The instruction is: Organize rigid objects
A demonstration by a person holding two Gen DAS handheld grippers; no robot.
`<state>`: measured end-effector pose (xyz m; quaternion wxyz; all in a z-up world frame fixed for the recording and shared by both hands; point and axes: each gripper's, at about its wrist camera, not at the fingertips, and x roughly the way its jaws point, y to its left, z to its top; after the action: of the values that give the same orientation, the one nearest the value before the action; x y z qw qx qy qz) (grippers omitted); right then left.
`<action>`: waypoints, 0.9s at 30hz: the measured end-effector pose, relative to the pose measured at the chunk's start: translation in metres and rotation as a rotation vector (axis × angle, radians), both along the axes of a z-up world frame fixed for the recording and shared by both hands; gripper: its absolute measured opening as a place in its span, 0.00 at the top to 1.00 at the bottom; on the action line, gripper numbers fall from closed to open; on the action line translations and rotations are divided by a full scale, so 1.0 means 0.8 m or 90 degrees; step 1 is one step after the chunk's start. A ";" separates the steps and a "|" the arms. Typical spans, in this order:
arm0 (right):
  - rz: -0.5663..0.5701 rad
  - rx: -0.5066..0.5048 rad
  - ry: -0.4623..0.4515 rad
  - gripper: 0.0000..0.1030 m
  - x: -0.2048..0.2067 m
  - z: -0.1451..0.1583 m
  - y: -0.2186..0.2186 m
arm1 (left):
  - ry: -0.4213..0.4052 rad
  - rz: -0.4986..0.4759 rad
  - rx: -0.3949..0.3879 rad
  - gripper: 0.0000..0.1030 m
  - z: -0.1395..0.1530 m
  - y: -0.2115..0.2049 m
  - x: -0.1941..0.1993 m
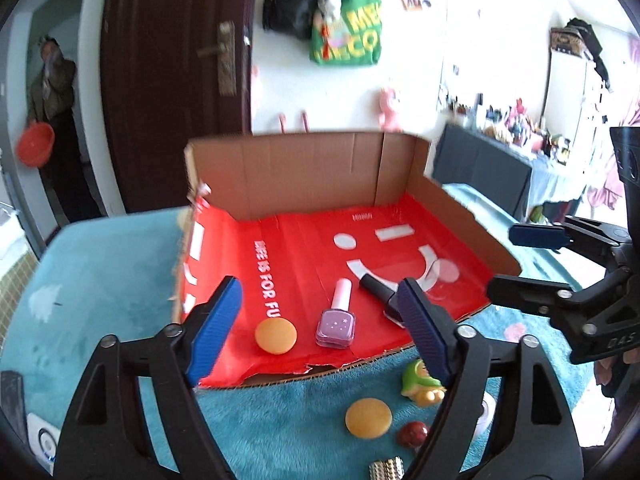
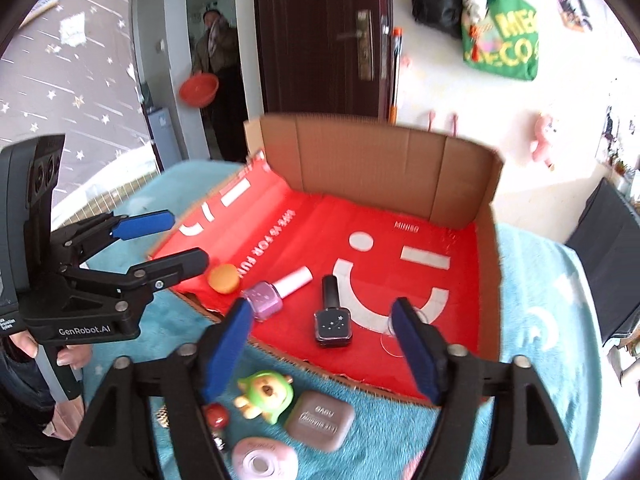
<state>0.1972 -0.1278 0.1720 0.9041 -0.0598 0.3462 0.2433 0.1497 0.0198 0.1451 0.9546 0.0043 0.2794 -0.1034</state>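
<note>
A red-lined cardboard box (image 1: 400,168) (image 2: 384,160) lies open on a teal cloth. In it lie an orange disc (image 1: 276,335) (image 2: 224,278), a purple nail polish bottle (image 1: 337,322) (image 2: 272,290) and a black nail polish bottle (image 1: 378,289) (image 2: 333,318). My left gripper (image 1: 320,332) is open and empty above the box's front edge; it also shows in the right wrist view (image 2: 168,240). My right gripper (image 2: 326,344) is open and empty over the front edge; it also shows in the left wrist view (image 1: 520,260). On the cloth lie a second orange disc (image 1: 368,417), a green toy (image 2: 266,394) (image 1: 422,384), a red ball (image 2: 216,415) (image 1: 412,433) and a brown case (image 2: 320,420).
A pink round case (image 2: 264,460) and a gold studded piece (image 1: 386,469) lie at the near edge of the cloth. A clear suction cup (image 2: 394,338) sits in the box. A person with an orange basin (image 2: 199,89) stands in the doorway beside a dark door (image 2: 320,36).
</note>
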 end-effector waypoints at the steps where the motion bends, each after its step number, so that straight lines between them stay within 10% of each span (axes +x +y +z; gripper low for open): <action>1: -0.002 0.006 -0.012 0.18 -0.010 0.006 -0.003 | -0.013 0.006 0.000 0.14 0.005 0.001 -0.011; 13: -0.062 0.032 -0.136 0.00 -0.130 0.036 -0.021 | -0.117 0.025 -0.008 0.06 0.021 0.000 -0.126; 27: -0.148 0.047 -0.186 0.00 -0.216 -0.033 -0.032 | -0.102 0.038 -0.020 0.06 -0.048 -0.011 -0.178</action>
<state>0.0242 -0.1531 0.1453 0.9684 -0.0205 0.2066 0.1385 0.0075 0.0111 0.1067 0.9766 -0.0105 0.2002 -0.0783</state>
